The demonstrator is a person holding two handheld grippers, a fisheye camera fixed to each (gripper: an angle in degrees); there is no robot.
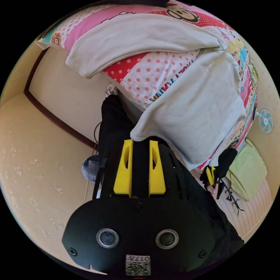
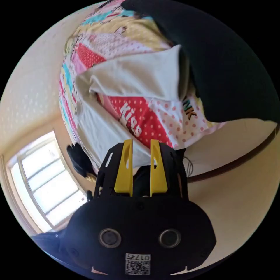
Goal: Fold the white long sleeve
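Note:
The white long sleeve (image 1: 198,110) lies spread on a colourful patchwork bedspread (image 1: 157,75), with one sleeve (image 1: 140,38) stretched across it. My left gripper (image 1: 140,142) hangs open just off the bed's edge. Its yellow tips are close to a corner of the garment and nothing is between them. The right gripper (image 1: 211,175), held in a black-gloved hand, is at the garment's other near corner. In the right gripper view, the white long sleeve (image 2: 99,128) and its folded sleeve (image 2: 137,75) lie beyond my open right gripper (image 2: 141,142), which is empty.
The person's black trouser leg (image 1: 113,125) stands against the bed, and a black sleeve (image 2: 227,67) crosses the right gripper view. A green cushion (image 1: 248,172) and a small fan (image 1: 266,121) are near the wall. A dark skirting board (image 1: 58,119) borders the floor. There is a window (image 2: 49,180).

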